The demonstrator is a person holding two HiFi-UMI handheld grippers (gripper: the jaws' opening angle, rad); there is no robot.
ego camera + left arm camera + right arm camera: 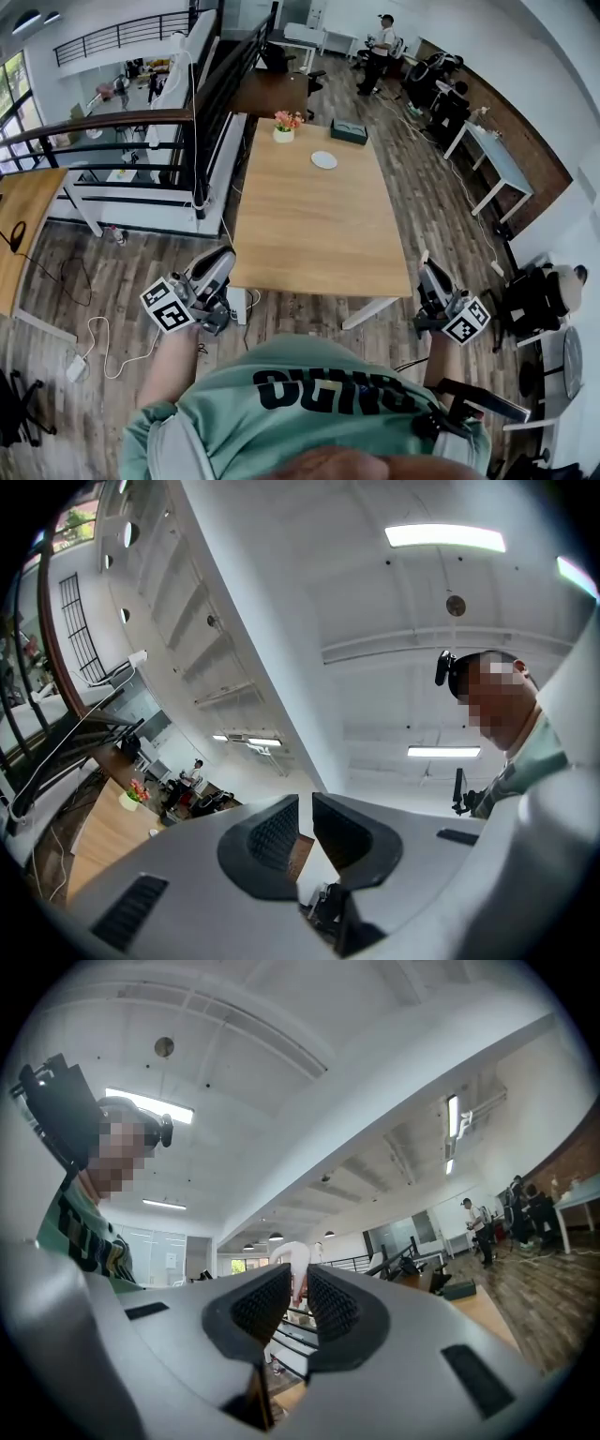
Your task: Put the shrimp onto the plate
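**Desk:** Where's the shrimp?

**Operator:** In my right claw (432, 273). In the right gripper view I see a pale curved shrimp (298, 1262) with a reddish tip, pinched between the two ribbed pads. Its body arches up over the jaw tips.

**Desk:** And the left one?

**Operator:** My left claw (222, 256) has its jaws a narrow slit apart, and I see only ceiling and wall through the gap. It holds nothing.

**Desk:** Where are you relative to the plate?

**Operator:** From the head view, the wooden counter (309, 234) stretches away at 12 o'clock. The white plate (323, 160) lies toward its far end and has nothing on it. A pot of pink flowers (285, 127) stands at 11 o'clock from the plate, and a dark green box (349, 131) at 1 o'clock, both near the far edge. Both claws are short of the counter's near edge, over the plank floor (122, 281). The left is off the near corner at 7 o'clock, the right off the one at 5 o'clock. The shrimp is well apart from the plate.
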